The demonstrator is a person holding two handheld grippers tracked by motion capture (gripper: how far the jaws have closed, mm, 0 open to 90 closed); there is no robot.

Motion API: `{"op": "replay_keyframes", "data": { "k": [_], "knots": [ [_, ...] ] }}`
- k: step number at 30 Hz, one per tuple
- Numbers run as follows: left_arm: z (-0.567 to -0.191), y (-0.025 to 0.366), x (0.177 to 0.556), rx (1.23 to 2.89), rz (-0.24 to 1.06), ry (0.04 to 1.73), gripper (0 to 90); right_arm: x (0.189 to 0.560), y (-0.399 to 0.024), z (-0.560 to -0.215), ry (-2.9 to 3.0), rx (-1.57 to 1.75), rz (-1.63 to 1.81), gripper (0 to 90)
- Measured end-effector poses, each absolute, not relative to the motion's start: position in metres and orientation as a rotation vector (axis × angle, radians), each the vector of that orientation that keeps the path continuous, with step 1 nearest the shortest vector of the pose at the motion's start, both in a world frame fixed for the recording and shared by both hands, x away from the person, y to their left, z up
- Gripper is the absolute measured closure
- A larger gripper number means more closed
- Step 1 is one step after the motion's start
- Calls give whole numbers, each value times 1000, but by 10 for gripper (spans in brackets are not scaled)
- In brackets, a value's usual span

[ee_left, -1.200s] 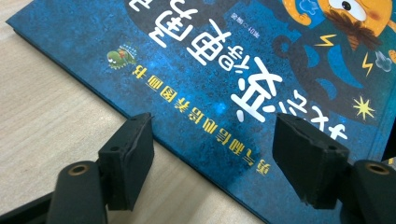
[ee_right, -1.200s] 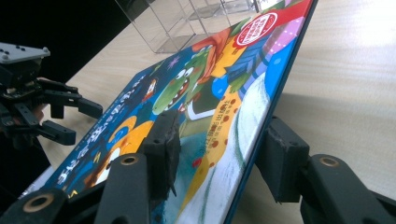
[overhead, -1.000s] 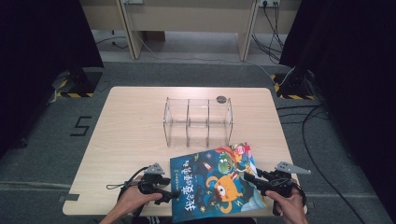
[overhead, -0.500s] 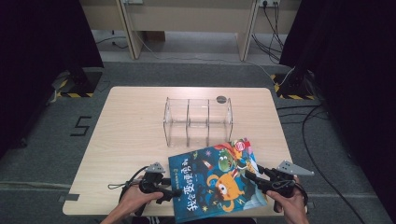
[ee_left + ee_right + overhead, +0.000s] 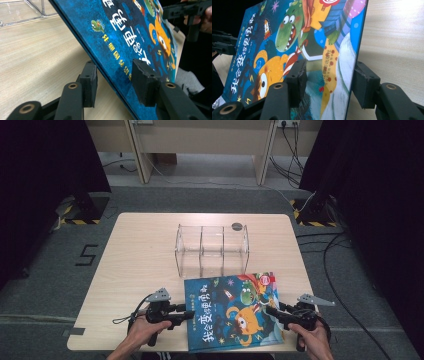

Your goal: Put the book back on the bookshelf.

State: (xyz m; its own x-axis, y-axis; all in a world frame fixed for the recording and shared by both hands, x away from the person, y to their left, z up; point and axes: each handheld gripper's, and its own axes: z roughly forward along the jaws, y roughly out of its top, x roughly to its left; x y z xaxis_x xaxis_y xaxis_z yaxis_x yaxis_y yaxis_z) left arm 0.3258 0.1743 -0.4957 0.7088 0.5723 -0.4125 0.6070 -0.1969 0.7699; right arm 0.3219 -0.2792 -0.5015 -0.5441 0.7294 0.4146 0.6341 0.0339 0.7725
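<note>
Book [image 5: 232, 312] edges straddled: left gripper [image 5: 113, 82] jaws just closed in, contact unclear; right gripper [image 5: 328, 82] jaws apart, pads off cover. Underside hidden.

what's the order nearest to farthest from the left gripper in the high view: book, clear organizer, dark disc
1. book, between the left gripper's jaws at its near left edge
2. clear organizer, mid-table beyond the book
3. dark disc, just behind the organizer
</note>
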Motion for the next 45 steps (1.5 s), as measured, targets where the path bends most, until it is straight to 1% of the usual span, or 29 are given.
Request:
{"op": "replay_keyframes", "data": {
  "k": [5,10,18,19,20,22,24,27,31,37,45],
  "knots": [
    [-497,173,329,1856,-57,923,573,322,-281,-502,2188,1473,1555,497],
    [-499,170,338,1843,-85,909,572,322,-281,-502,2201,1479,1515,460],
    [-496,170,342,1753,-184,830,594,323,-285,-502,2197,1480,1556,456],
    [-494,170,342,1745,-171,822,598,322,-285,-502,2198,1486,1560,456],
    [-490,168,341,1743,-110,802,588,322,-285,-502,2185,1507,1567,456],
    [-488,168,342,1739,-104,784,584,322,-285,-502,2181,1516,1566,455],
    [-485,169,344,1721,-138,776,602,323,-287,-503,2173,1517,1592,455],
    [-483,166,343,1739,-122,784,595,323,-287,-504,2169,1532,1596,452],
    [-484,166,347,1727,-138,786,591,323,-287,-504,2163,1549,1594,451],
    [-488,159,351,1723,-214,779,592,323,-287,-504,2172,1551,1599,450],
    [-477,152,346,1754,-211,796,593,322,-281,-504,2187,1555,1594,435]
  ]
}}
